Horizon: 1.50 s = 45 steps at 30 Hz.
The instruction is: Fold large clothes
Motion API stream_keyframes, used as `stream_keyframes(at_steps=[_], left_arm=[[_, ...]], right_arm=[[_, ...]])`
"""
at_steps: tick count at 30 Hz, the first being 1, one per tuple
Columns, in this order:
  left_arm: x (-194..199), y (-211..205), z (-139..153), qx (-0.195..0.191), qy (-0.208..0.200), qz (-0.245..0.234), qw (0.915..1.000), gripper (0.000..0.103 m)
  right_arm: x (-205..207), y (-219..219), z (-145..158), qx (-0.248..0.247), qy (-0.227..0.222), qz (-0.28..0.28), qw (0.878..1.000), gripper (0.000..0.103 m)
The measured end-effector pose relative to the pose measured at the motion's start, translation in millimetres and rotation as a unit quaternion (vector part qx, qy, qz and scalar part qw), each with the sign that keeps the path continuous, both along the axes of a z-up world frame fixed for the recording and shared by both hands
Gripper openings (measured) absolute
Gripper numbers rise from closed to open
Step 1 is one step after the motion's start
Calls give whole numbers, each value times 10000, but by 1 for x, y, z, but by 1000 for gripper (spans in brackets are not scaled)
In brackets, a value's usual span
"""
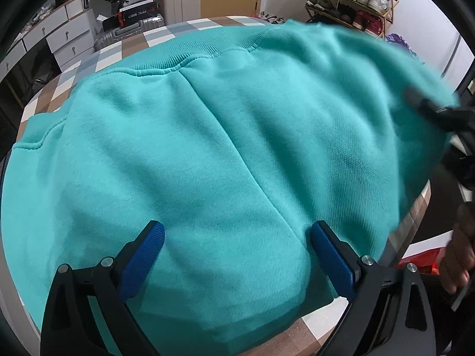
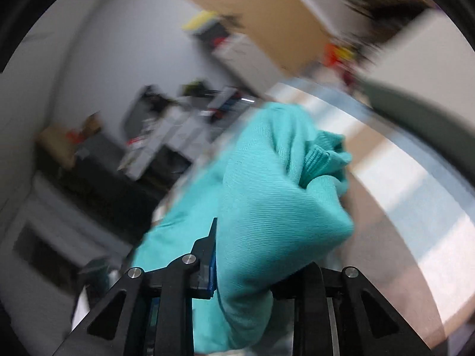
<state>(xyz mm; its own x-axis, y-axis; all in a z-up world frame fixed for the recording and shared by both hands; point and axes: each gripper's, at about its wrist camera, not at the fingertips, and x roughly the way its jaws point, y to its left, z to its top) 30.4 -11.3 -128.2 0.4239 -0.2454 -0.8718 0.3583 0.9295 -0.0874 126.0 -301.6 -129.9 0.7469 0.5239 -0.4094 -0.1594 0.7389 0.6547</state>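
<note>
Blue-padded fingers (image 1: 144, 255) of our left gripper (image 1: 237, 255) are standing wide apart, gripping nothing, hovering over the teal sweatshirt (image 1: 207, 148) that is lying spread across the checkered table (image 1: 98, 56). Further right, we are clamping our right gripper (image 2: 237, 255) on a bunched fold of that sweatshirt (image 2: 267, 207), lifting it above the table's edge.

sweatshirt (image 1: 207, 148) covers table (image 1: 124, 50) | far edge free (checkered)
</note>
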Motion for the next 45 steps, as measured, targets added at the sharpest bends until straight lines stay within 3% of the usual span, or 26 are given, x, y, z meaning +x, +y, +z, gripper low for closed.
stream_keyframes(at_steps=[2,5,8,10,12,14,16,18,19,20,21,23,27,29,31,33,35,37,42,45], left_arm=[[-1,-1,0,43,-17,1,10000,96],[-3,-1,0,80,-34,-24,10000,96],[-4,0,1,55,-27,-37,10000,96],[-3,1,1,23,-7,-48,10000,96],[-3,1,1,9,3,-56,10000,96],[-3,1,2,8,1,-79,10000,96],[-2,2,2,-27,0,-90,10000,96],[-2,2,3,-31,-2,-218,9998,96],[-1,5,5,-97,-6,-264,9996,96],[0,8,6,-202,6,-265,9994,96],[3,12,8,-317,32,-211,9993,96],[6,22,14,-600,100,-62,9981,96],[13,53,49,-1469,-105,424,9882,96],[28,64,58,-1190,-259,938,9881,96],[43,64,46,-798,-39,1275,9886,96],[58,50,15,-761,518,1221,9882,96],[59,16,2,-153,419,986,9941,96],[60,-11,1,88,404,758,9963,96],[88,-67,5,-499,635,448,9957,96],[90,-84,10,-1083,542,112,9926,96]], right_arm=[[-5,18,11,-362,-341,320,9982,26],[1,21,1,-512,47,105,9986,36],[17,-2,-26,-28,797,-328,9963,44],[25,-15,-42,470,1142,-388,9916,52],[28,-25,-50,728,1281,-320,9886,53],[37,-25,-60,996,1484,-237,9836,69],[43,-23,-73,1326,1766,-265,9750,69],[47,-21,-73,1317,1678,-320,9765,70],[49,-19,-71,1201,1642,-328,9785,63],[48,-19,-69,1140,1587,-369,9800,43],[46,-20,-65,1067,1497,-346,9823,39],[40,-19,-53,751,1221,-303,9892,27],[29,-6,-33,-159,846,-222,9960,24],[23,-3,-26,-480,767,-202,9957,23],[19,-5,-22,-702,735,-228,9946,23],[21,-8,-15,-971,573,-189,9934,22],[20,-16,-6,-1371,363,-93,9898,21],[29,-17,5,-1665,311,-106,9855,21],[42,-30,55,-2814,-54,-162,9594,19],[31,-1,92,-3866,-723,-137,9193,19]])
